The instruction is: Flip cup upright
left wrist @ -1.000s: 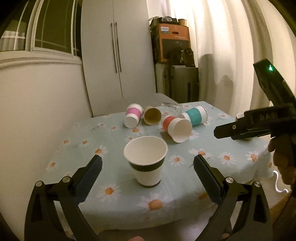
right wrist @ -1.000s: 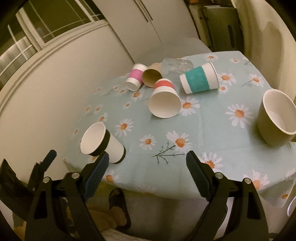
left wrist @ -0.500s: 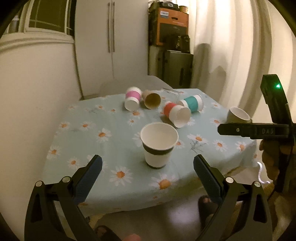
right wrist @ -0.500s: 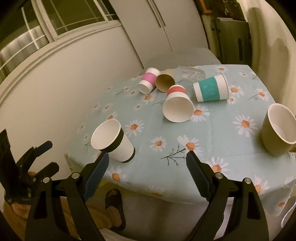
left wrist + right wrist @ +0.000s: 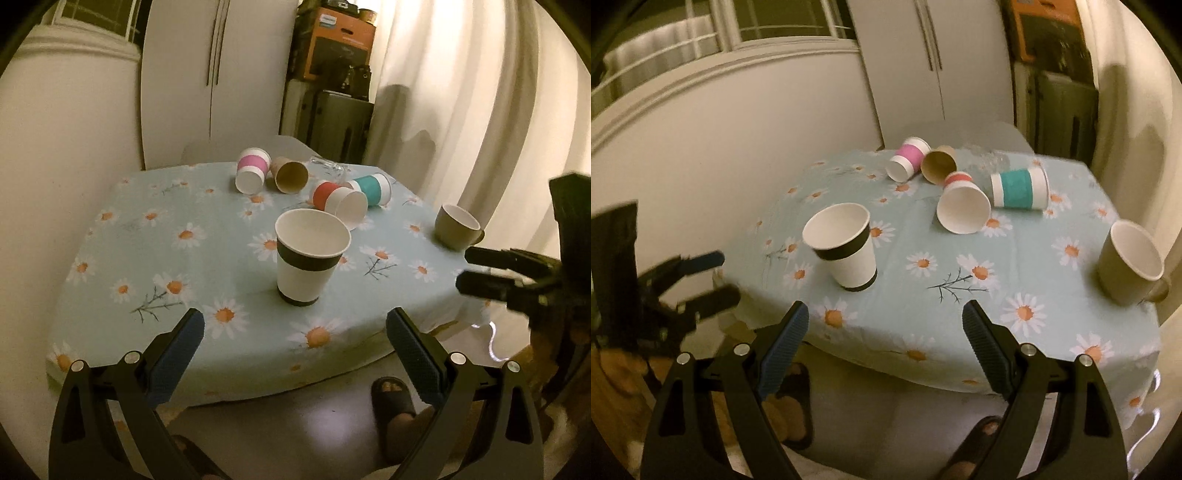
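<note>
A white paper cup with a black band (image 5: 308, 254) (image 5: 846, 247) stands upright near the front of the daisy tablecloth (image 5: 207, 258) (image 5: 1034, 295). Behind it lie several cups on their sides: pink-banded (image 5: 252, 170) (image 5: 908, 158), plain brown (image 5: 290, 174) (image 5: 939, 165), red-banded (image 5: 340, 201) (image 5: 962, 208) and teal-banded (image 5: 373, 188) (image 5: 1019, 188). My left gripper (image 5: 293, 339) is open and empty, off the table's front edge. My right gripper (image 5: 884, 334) is open and empty, also off the front edge.
An olive mug (image 5: 456, 227) (image 5: 1130, 266) stands upright at the table's right edge. A clear glass (image 5: 330, 170) lies among the tipped cups. A wall is at the left, a cupboard behind, a curtain at the right. Sandalled feet (image 5: 393, 402) are below.
Both grippers have pulled back and away from the table; the cups look smaller and more floor shows. The black-banded cup stands where it was.
</note>
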`<state>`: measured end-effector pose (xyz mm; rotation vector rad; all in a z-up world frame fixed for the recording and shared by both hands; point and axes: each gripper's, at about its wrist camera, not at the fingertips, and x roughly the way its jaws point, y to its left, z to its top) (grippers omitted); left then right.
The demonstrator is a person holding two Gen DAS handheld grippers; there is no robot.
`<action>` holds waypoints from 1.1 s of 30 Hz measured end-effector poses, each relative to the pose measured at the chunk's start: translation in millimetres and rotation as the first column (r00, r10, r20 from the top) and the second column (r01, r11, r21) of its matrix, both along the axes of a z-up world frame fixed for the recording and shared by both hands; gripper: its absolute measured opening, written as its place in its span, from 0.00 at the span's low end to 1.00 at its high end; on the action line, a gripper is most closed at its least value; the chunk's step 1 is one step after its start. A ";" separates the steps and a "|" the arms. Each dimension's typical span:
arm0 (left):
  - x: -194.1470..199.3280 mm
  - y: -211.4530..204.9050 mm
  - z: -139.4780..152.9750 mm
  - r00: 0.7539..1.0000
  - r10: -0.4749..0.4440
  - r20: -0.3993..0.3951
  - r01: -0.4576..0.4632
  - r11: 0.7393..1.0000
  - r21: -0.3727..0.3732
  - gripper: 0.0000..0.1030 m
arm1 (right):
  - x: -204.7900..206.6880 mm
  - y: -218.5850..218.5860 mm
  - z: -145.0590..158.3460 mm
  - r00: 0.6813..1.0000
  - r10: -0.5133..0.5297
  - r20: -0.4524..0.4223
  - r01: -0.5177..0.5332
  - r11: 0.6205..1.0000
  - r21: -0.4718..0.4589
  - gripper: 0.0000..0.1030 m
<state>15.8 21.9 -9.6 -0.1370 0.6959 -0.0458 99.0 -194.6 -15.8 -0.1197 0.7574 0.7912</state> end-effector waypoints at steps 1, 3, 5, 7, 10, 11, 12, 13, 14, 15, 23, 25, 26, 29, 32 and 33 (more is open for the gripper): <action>-0.5 0.6 1.2 1.000 -0.001 0.002 0.001 1.000 0.000 0.93 | -1.1 3.3 -0.4 1.000 0.008 0.012 -0.008 1.000 -0.011 0.82; -0.8 1.1 2.4 1.000 0.002 0.005 -0.002 1.000 0.004 0.93 | 0.4 9.1 -2.3 1.000 0.019 0.021 -0.019 1.000 -0.025 0.82; -0.6 3.0 2.1 1.000 0.008 0.003 -0.008 1.000 -0.007 0.93 | 3.3 12.1 -4.7 1.000 0.023 0.008 -0.023 0.999 -0.031 0.82; 0.2 5.0 1.7 1.000 0.012 -0.001 -0.012 1.000 -0.017 0.93 | 6.0 14.8 -6.6 1.000 0.028 -0.002 -0.028 0.999 -0.037 0.82; 0.3 7.3 0.5 1.000 0.019 -0.006 -0.019 0.999 -0.025 0.93 | 7.5 16.7 -7.0 1.000 0.030 -0.010 -0.030 0.999 -0.029 0.82; 0.4 7.8 0.3 1.000 0.022 -0.009 -0.022 0.999 -0.027 0.93 | 7.4 16.7 -6.8 1.000 0.029 -0.009 -0.030 0.999 -0.030 0.82; 0.4 7.9 0.0 1.000 0.022 -0.011 -0.022 0.999 -0.030 0.93 | 7.4 16.7 -6.5 0.999 0.032 -0.009 -0.032 0.999 -0.028 0.82; 0.3 7.4 0.1 1.000 0.021 -0.012 -0.021 0.999 -0.030 0.93 | 7.3 16.8 -6.6 0.999 0.034 -0.008 -0.034 0.999 -0.027 0.82; -0.1 6.5 0.2 1.000 0.020 -0.010 -0.021 0.999 -0.027 0.93 | 7.8 17.9 -6.8 0.999 0.040 -0.007 -0.040 0.999 -0.027 0.82; -0.3 5.4 0.1 1.000 0.019 -0.010 -0.019 1.000 -0.020 0.93 | 7.5 19.3 -8.0 0.999 0.041 -0.006 -0.042 0.999 -0.030 0.82; 0.3 5.3 -2.2 1.000 0.024 -0.016 -0.024 1.000 -0.002 0.93 | 6.5 21.7 -10.0 0.999 0.037 -0.007 -0.037 0.999 -0.033 0.82; 0.1 4.4 -2.6 1.000 0.026 -0.016 -0.026 1.000 0.001 0.93 | 5.3 21.8 -9.3 0.999 0.035 -0.006 -0.035 0.999 -0.034 0.82; 0.2 4.4 -2.8 1.000 0.025 -0.016 -0.025 1.000 0.001 0.93 | 5.5 21.8 -9.3 0.999 0.035 -0.006 -0.035 0.999 -0.034 0.82; 0.5 4.7 -3.4 1.000 0.025 -0.016 -0.025 1.000 0.004 0.93 | 5.1 21.7 -9.0 0.999 0.034 -0.006 -0.034 0.999 -0.034 0.82; 0.0 4.8 -3.0 1.000 0.026 -0.016 -0.026 1.000 0.004 0.93 | 5.5 21.4 -9.1 1.000 0.027 -0.005 -0.027 0.999 -0.036 0.82; -0.2 4.7 -2.8 1.000 0.027 -0.016 -0.027 1.000 0.003 0.93 | 5.9 20.0 -8.6 1.000 0.024 -0.005 -0.024 0.999 -0.035 0.82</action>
